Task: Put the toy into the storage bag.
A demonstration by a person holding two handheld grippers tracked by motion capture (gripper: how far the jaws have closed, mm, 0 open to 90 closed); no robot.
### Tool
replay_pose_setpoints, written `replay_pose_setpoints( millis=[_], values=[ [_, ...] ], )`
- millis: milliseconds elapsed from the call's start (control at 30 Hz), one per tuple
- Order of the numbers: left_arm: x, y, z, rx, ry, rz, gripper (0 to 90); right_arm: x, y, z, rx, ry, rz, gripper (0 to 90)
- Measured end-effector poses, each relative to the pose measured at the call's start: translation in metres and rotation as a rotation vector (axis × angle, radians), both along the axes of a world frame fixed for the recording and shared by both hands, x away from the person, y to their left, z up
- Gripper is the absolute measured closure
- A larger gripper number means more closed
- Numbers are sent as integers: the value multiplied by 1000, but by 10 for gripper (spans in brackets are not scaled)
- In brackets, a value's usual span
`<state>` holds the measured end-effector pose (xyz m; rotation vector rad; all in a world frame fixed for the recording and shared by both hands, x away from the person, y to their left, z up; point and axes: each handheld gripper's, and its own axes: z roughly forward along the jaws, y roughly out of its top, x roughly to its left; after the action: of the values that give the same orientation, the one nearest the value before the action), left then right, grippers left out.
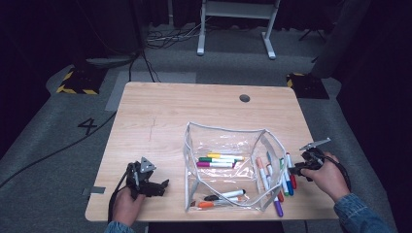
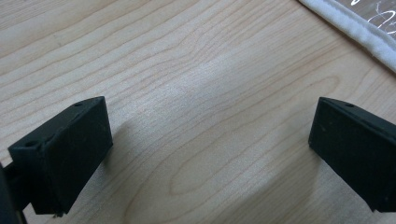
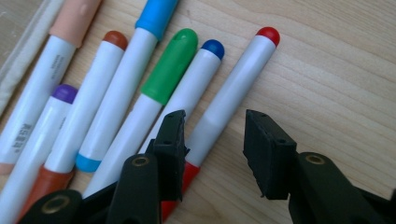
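Note:
A row of several markers lies on the wooden table just right of a clear pouch with a white rim. My right gripper is low over that row. Its jaws stand apart on either side of the red-capped marker, with a gap on the right side. Beside it lie blue, green and light-blue markers. In the high view the right gripper points left at the row. My left gripper rests left of the pouch, and its jaws are open over bare wood.
Inside the pouch lie several more markers, some near its front. The pouch's white edge is close to the left gripper. A cable hole sits near the table's far edge. A white desk frame stands on the floor beyond.

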<state>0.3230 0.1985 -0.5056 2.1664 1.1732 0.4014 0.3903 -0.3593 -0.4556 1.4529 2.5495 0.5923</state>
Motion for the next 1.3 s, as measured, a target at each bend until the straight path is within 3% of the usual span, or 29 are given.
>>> replay_pose_setpoints(
  millis=[267,400,567,633,767,967,1300],
  values=[
    [0,0,0,0,0,0,0,2,-11,-9,-56,7,-57,667],
    [0,0,0,0,0,0,0,4,-15,-10,-57,10,-90,761],
    [0,0,0,0,0,0,0,4,-17,-10,-48,9,-104,767],
    [0,0,0,0,0,0,0,3,-18,-5,-24,10,-108,767],
    [0,0,0,0,0,0,0,-2,-18,13,10,-22,-89,767],
    [0,0,0,0,0,0,0,-14,-14,52,75,-92,-51,767],
    [0,0,0,0,0,0,0,-37,3,116,129,-203,33,767]
  ],
)
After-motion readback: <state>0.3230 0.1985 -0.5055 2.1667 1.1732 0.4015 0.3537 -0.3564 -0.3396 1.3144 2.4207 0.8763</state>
